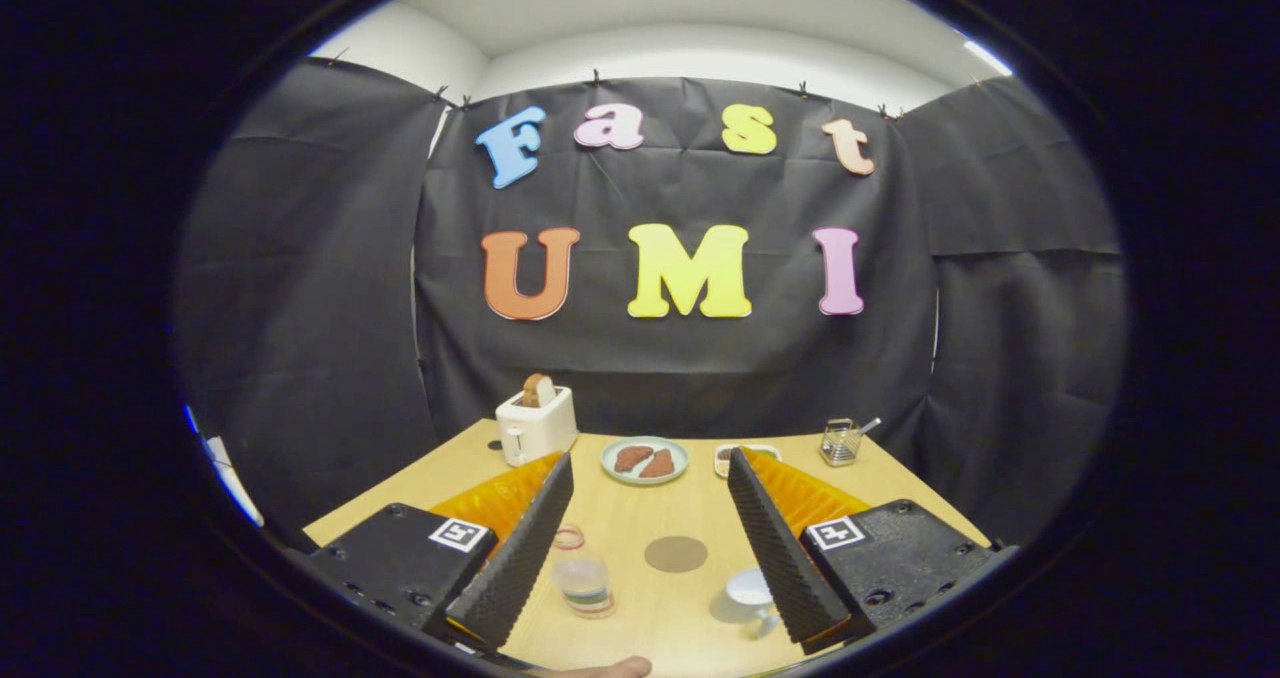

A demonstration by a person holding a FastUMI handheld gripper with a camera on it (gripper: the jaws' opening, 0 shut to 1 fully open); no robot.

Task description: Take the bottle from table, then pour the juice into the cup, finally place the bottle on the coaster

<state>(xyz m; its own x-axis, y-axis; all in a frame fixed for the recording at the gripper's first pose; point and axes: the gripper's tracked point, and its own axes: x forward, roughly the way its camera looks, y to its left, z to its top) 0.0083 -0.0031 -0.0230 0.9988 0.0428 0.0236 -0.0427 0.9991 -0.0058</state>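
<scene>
A small clear bottle point(582, 576) with a pale cap and coloured bands stands upright on the wooden table point(640, 518), close beside the inner face of my left finger. A round brown coaster point(676, 554) lies flat between my fingers, a little further out than the bottle. A white cup point(750, 592) sits by the inner face of my right finger, partly hidden behind it. My gripper point(650, 468) is open above the table, fingers spread wide, with nothing held between them.
Beyond the fingers stand a white toaster point(537, 425) with a slice of bread in it, a pale green plate point(645, 460) with brown food, a smaller dish point(728, 455) half behind my right finger, and a wire basket point(842, 442). Part of a hand point(600, 669) shows below.
</scene>
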